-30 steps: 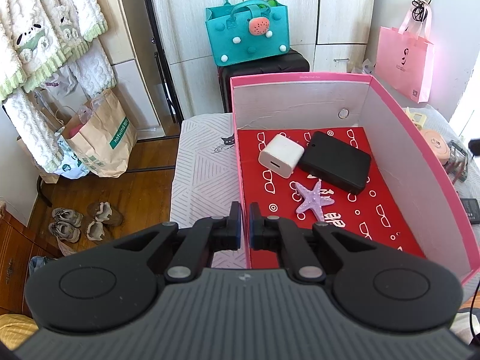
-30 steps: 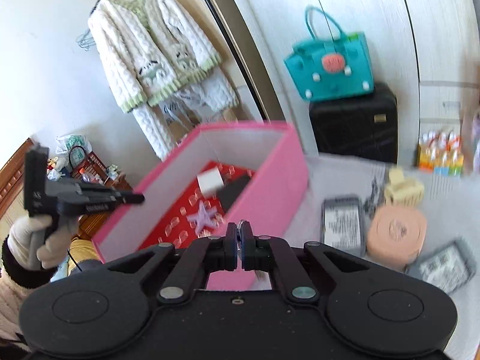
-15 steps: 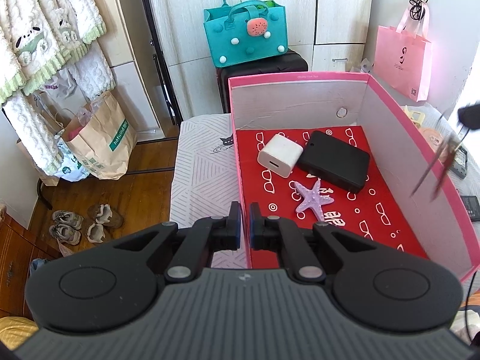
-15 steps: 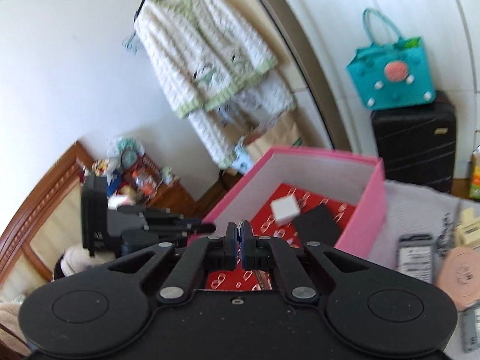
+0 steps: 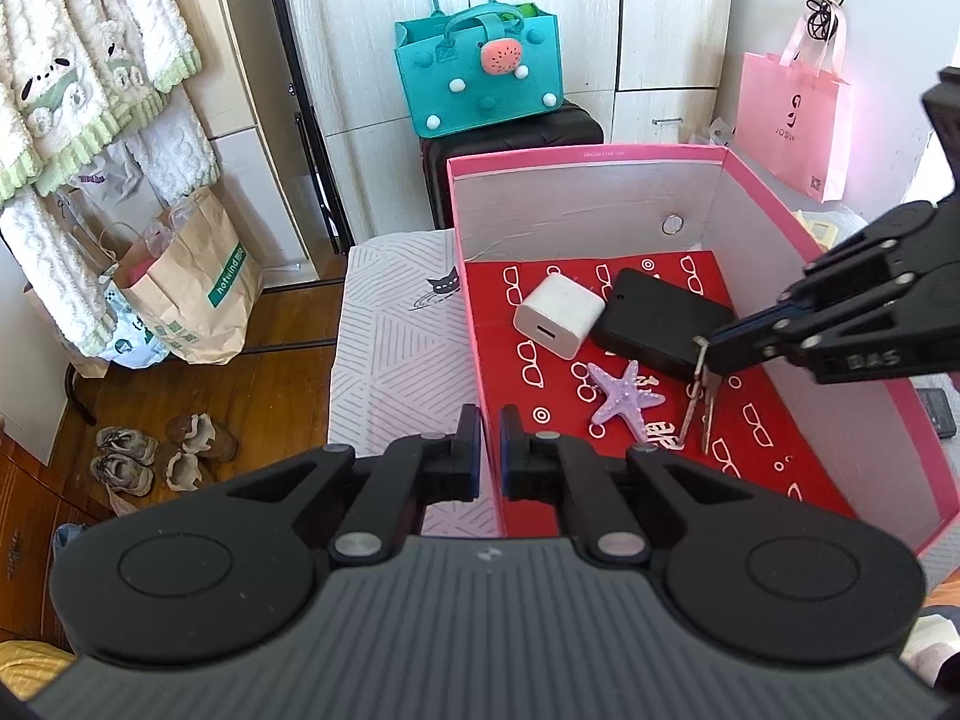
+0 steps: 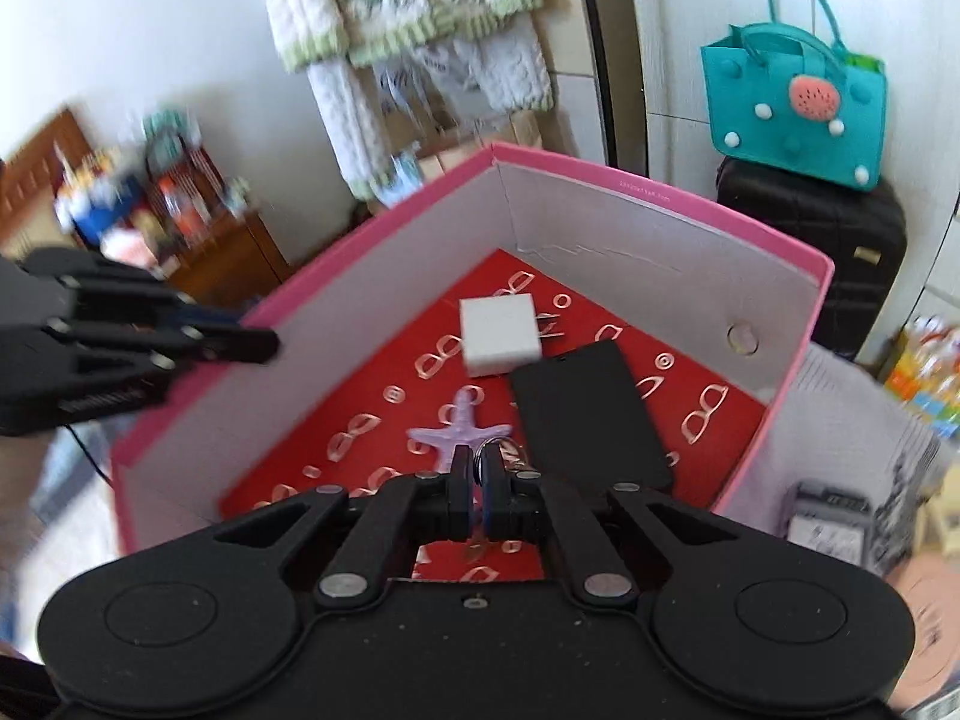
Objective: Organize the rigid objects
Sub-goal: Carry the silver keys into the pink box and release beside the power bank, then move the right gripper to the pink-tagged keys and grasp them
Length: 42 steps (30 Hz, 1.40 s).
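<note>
An open pink box (image 5: 588,153) with a red patterned floor holds a white charger (image 5: 558,315), a flat black case (image 5: 660,321) and a purple starfish (image 5: 624,399). My left gripper (image 5: 491,450) is shut on the box's left wall, near its front corner. My right gripper (image 5: 705,354) reaches in over the right wall, shut on a key ring, and the keys (image 5: 696,408) dangle just above the red floor beside the starfish. In the right wrist view the ring (image 6: 492,447) sits pinched at the right gripper (image 6: 478,468), above the starfish (image 6: 462,429).
The box stands on a striped white bed cover (image 5: 396,324). Behind it are a black suitcase (image 5: 516,132) with a teal bag (image 5: 480,72) and a pink bag (image 5: 792,120). A small dark device (image 6: 828,528) and a peach round thing (image 6: 924,630) lie right of the box.
My right gripper has swung in from the right with the keys, over the box's right wall and down toward the red floor. The left gripper and the box have stayed put.
</note>
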Tool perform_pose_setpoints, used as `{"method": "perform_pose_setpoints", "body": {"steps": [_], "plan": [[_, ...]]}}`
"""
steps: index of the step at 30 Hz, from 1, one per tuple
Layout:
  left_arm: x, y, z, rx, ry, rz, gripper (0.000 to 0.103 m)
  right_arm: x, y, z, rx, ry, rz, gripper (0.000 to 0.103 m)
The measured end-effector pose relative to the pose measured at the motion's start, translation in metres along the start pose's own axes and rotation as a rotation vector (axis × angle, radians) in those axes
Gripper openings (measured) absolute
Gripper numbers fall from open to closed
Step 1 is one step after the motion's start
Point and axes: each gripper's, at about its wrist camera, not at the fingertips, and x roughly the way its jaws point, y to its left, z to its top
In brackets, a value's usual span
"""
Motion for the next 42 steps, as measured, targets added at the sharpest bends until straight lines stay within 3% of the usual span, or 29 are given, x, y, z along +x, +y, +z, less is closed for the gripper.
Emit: {"method": "perform_pose_setpoints", "body": {"steps": [7,12,17,21,26,29,35,38,39,42], "plan": [[0.000,0.002,-0.001,0.000,-0.004,-0.012,0.005,0.014,0.011,0.001,-0.119,0.028,-0.121,0.004],[0.000,0.005,0.000,-0.010,-0.002,-0.024,0.005,0.002,0.013,-0.002,-0.156,-0.050,-0.246,0.007],[0.001,0.005,0.000,-0.014,-0.002,-0.025,0.005,-0.039,-0.004,-0.003,-0.015,-0.123,-0.127,0.010],[0.001,0.005,0.000,-0.017,-0.003,-0.024,0.005,-0.079,-0.013,-0.016,0.047,-0.184,-0.104,0.014],[0.002,0.005,0.000,-0.037,-0.010,-0.028,0.004,-0.112,-0.020,-0.042,0.095,-0.230,-0.221,0.029],[0.003,0.005,0.001,-0.047,-0.009,-0.028,0.004,-0.117,-0.031,-0.061,0.127,-0.198,-0.265,0.031],[0.004,0.003,0.001,-0.045,-0.005,-0.005,0.004,-0.103,-0.054,-0.110,0.205,-0.154,-0.217,0.032],[0.004,0.000,0.001,-0.046,-0.004,0.004,0.004,-0.090,-0.053,-0.132,0.171,-0.122,-0.157,0.031],[0.004,-0.001,0.001,-0.049,-0.003,0.006,0.004,-0.086,-0.052,-0.137,0.161,-0.117,-0.151,0.026],[0.005,-0.004,0.002,-0.045,0.002,0.018,0.004,-0.077,-0.043,-0.145,0.114,-0.120,-0.170,0.025]]}}
